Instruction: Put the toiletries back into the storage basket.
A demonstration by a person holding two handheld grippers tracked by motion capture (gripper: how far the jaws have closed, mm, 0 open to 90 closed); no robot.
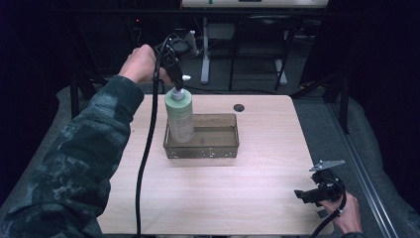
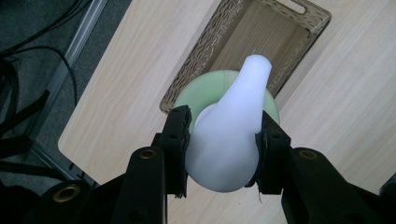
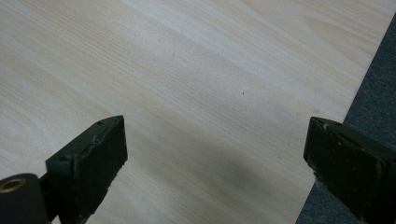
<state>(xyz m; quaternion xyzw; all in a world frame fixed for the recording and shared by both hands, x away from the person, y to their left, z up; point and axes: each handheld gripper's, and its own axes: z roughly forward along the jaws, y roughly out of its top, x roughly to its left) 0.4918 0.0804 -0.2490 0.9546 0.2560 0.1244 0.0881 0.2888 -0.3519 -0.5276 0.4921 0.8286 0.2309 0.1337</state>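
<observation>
Over the bin's left end, L gripper [image 2: 223, 140] is clamped on the white pump head [image 2: 231, 135] of a green bottle [image 1: 179, 116], jaws pressing both sides. Bottle stands upright w/ its base inside the smoky bin [image 1: 218, 146] at mid-table [image 1: 257, 183]. R gripper [image 1: 308, 194] rests near the front right corner, jaws wide apart, nothing between them.

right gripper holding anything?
No. The right gripper has its black jaws wide apart with just the pale wooden table between them.
</observation>
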